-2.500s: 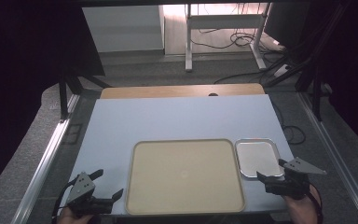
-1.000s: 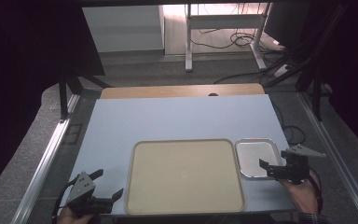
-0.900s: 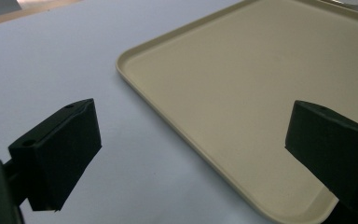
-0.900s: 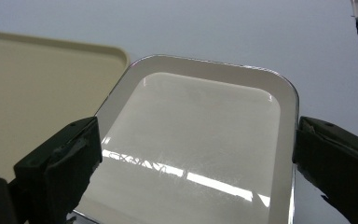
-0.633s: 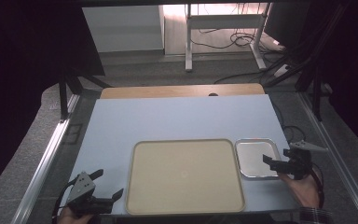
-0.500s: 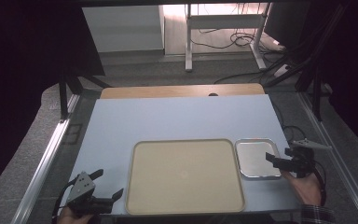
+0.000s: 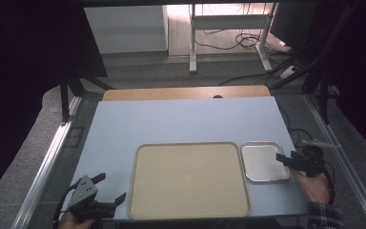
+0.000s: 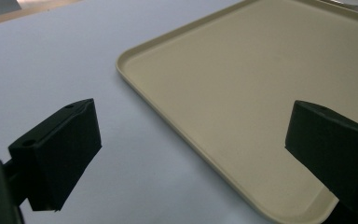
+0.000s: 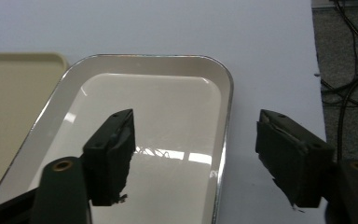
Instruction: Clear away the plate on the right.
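Nearest the person, at the front left corner of the pale blue tabletop [image 7: 181, 119], the left gripper [image 7: 108, 191] is held low with its two black jaws spread wide and nothing between them. The left gripper view has one jaw over the bare tabletop and the other over the front corner of the large beige rectangular plastic tray [image 8: 270, 93]. This tray lies flat and empty near the front edge of the tabletop.

Just beside its right edge lies the small shiny rectangular metal tray [image 7: 264, 161], also flat and empty. The right gripper [image 9: 193, 151], held in the person's right hand [image 7: 314, 186], straddles the right rim of the metal tray: one jaw hangs over the tray's glossy floor, the other outside the rim over the tabletop. Its jaws have just been closing, with the rim between them, but a gap remains on both sides and the pads do not press on the metal.

Beyond, the far half of the tabletop lies bare, edged by a strip of wooden board [image 7: 186, 92]. On the floor behind run dark cables [image 7: 252, 40] around white frame legs [image 7: 191, 38]. No legible writing or brand mark appears on any surface.
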`<state>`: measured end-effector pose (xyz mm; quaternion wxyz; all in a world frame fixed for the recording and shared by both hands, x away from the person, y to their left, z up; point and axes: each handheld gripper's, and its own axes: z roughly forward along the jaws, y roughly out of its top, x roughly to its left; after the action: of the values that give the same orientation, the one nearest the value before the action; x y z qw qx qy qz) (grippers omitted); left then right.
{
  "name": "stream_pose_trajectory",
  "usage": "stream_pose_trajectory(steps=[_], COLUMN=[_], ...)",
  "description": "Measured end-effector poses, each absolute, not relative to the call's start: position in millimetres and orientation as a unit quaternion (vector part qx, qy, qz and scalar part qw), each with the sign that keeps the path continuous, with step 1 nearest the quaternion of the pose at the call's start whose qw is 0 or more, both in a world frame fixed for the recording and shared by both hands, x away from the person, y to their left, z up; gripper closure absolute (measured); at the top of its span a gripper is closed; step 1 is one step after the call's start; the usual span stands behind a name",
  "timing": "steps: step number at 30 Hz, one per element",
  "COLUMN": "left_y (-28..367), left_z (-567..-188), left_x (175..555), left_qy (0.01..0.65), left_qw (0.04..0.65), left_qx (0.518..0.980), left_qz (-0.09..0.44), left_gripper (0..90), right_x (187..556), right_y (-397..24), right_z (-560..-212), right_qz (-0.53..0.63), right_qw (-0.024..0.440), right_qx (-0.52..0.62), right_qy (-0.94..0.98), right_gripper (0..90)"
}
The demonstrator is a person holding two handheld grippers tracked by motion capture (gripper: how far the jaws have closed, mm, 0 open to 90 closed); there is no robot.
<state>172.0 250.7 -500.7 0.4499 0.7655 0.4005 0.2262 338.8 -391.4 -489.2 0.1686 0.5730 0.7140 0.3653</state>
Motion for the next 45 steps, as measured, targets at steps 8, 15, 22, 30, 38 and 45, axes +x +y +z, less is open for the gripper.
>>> stream_pose_trajectory(steps=[8,15,22,30,38,45], left_y=[251,251,251,251,251,251], left_z=[-501,-501,-501,-501,-501,-501], left_x=[172,172,172,172,172,172], left_qy=[0.400,0.400,0.400,0.400,0.400,0.400], left_qw=[0.450,0.450,0.449,0.450,0.450,0.449], left_qx=[0.766,0.766,0.766,0.766,0.766,0.766], left_qz=[0.226,0.226,0.226,0.226,0.226,0.226], left_gripper=[3.1,3.1,3.1,3.1,3.1,3.2], right_x=[348,354,359,361,362,361], right_y=[-393,-395,-397,-399,-407,-415], right_z=[-494,-497,-500,-502,-501,-501], right_qz=[0.344,0.333,0.330,0.330,0.361,0.377], right_qw=[0.164,0.155,0.140,0.121,0.095,0.086], right_qx=[0.588,0.600,0.610,0.622,0.642,0.656], right_qy=[0.714,0.711,0.706,0.700,0.669,0.648], right_gripper=[49.5,62.7,70.4,82.6,89.0,89.1])
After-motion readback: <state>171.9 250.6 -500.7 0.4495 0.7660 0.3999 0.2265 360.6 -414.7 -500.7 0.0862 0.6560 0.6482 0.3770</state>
